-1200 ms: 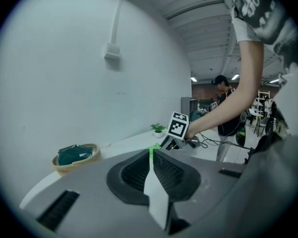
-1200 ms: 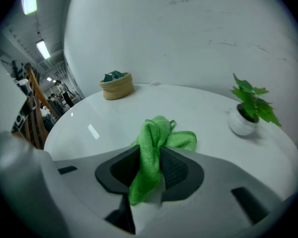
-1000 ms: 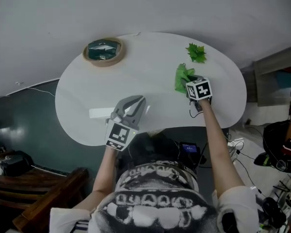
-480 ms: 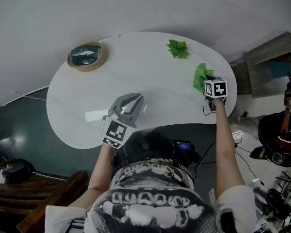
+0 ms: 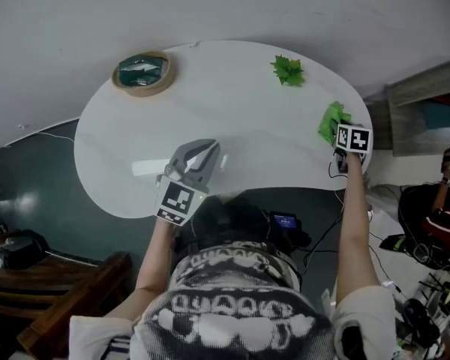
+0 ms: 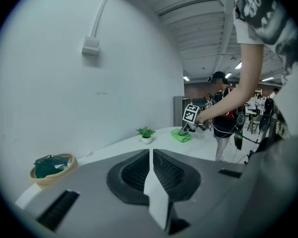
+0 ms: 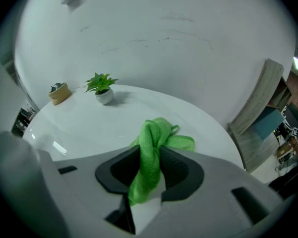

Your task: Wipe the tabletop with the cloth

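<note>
White oval counter (image 5: pixel 232 111): one potted green plant (image 5: pixel 287 70); one round woven basket (image 5: pixel 144 91) holding a dark-green packet (image 5: pixel 141 70). Right hand-held gripper (image 7: pixel 150 168) clamps a green cloth (image 7: pixel 158 132); left hand-held gripper (image 6: pixel 151 157) closed, empty.

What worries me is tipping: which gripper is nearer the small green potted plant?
Right. The right gripper, clamping the green cloth at the white table's right edge, is near-right of the small green potted plant; the left gripper, shut, is at the near edge, farther.

green cloth (image 7: pixel 153 150), bunched, on white tabletop (image 5: pixel 210 111)
</note>
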The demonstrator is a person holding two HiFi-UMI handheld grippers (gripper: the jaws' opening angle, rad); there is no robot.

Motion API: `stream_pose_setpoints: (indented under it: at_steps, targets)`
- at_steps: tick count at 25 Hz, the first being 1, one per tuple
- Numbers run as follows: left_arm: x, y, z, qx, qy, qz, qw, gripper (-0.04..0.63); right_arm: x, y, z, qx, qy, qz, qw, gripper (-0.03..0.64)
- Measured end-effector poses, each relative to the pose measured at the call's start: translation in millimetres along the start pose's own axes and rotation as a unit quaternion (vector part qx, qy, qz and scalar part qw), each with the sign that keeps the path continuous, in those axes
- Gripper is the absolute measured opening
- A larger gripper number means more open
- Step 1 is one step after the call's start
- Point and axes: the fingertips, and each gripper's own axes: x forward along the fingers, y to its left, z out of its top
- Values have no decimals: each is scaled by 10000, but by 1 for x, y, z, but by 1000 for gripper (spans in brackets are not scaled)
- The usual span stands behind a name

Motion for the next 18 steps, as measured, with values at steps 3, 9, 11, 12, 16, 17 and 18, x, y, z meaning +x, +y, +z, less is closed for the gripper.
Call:
stream_pose_setpoints:
  at_steps: [3, 9, 11, 12, 16, 17, 18]
  targets:
    - [-16, 6, -8, -77, -13, 82, 9999, 23, -4, 26, 10, -181, -101, 156, 9997, 123]
    - [-57, 28, -29, -145, -35, 302, 9994, 23, -13, 111, 33, -524, -361, 604, 9961, 123]
    - [-77, 37, -34, -218, -78, 438, 9988, 23, -16, 146, 40, -696, -411, 748, 9939, 123]
    - [-88, 42, -39, -251, -86, 506, 9984, 23, -17, 165, 44, -785, -438, 831, 9925, 123]
    - [-139, 57, -66, -351, 9, 755, 9965, 23, -22, 256, 54, -1060, -566, 1273, 9846, 123]
    - [-152, 61, -74, -374, 38, 812, 9960, 23, -24, 280, 53, -1122, -584, 1379, 9823, 123]
    - [-167, 66, -82, -399, 58, 875, 9954, 23, -26, 304, 52, -1198, -598, 1484, 9798, 123]
